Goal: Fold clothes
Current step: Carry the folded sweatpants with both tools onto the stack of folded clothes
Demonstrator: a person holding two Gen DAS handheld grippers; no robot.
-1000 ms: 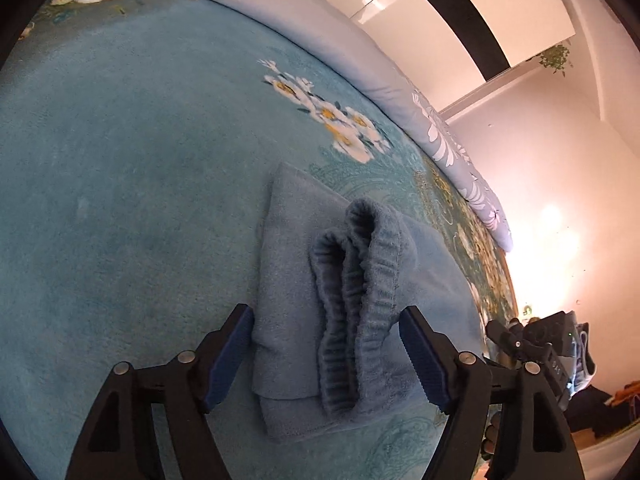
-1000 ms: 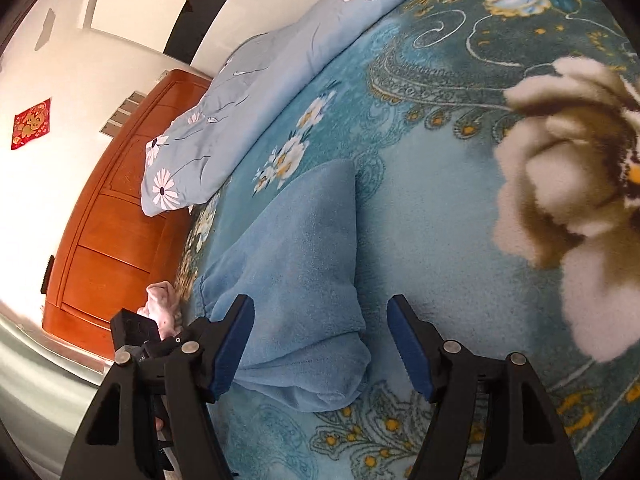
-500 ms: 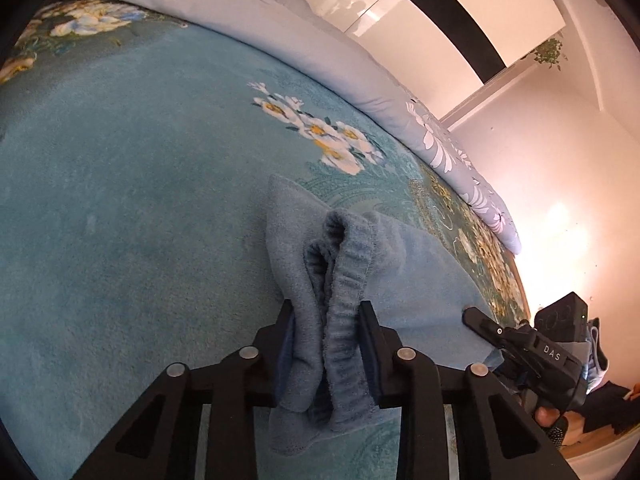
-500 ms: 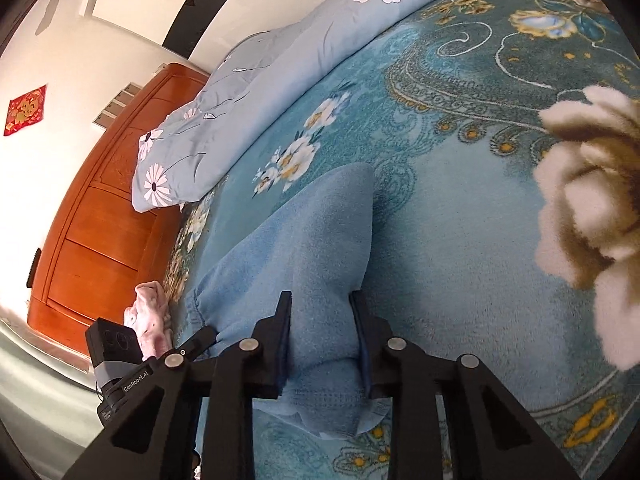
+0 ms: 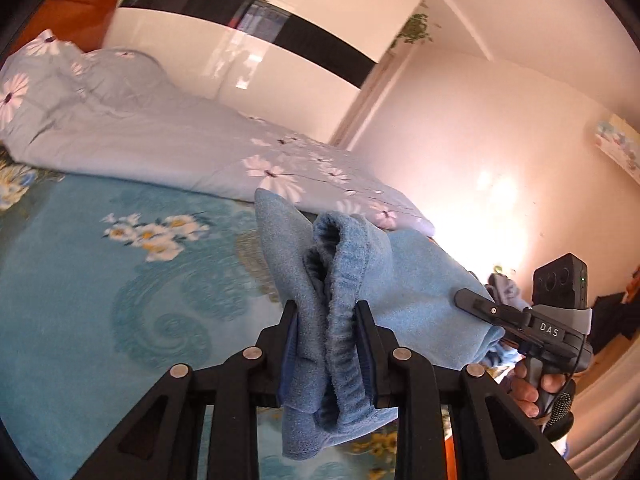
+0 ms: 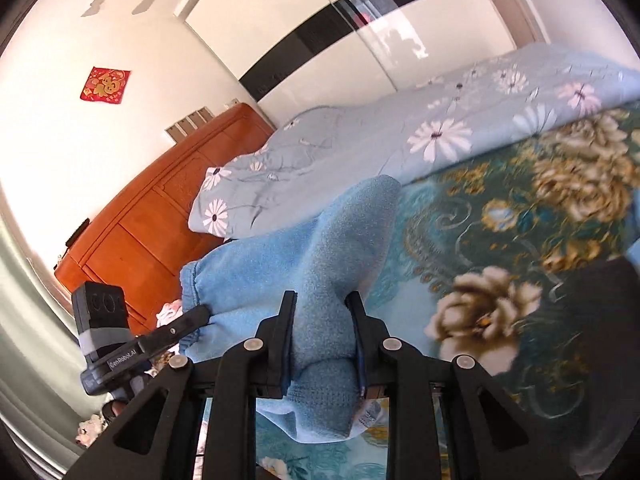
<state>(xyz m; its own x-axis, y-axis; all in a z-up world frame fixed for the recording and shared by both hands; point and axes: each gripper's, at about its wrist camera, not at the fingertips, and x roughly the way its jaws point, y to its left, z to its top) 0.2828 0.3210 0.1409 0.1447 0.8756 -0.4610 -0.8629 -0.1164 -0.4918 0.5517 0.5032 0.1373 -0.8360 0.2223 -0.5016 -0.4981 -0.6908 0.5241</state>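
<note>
Above the floral blanket (image 5: 80, 320), left gripper (image 5: 326, 344) clamps the ribbed waistband end of the folded blue garment (image 5: 420, 292), right gripper (image 6: 322, 340) clamps the other end; risk: bunched layers slip, fold falls apart.

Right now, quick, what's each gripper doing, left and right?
Left gripper: shut on the ribbed waistband end of the blue garment.
Right gripper: shut on the other, plain end of the blue garment.
</note>
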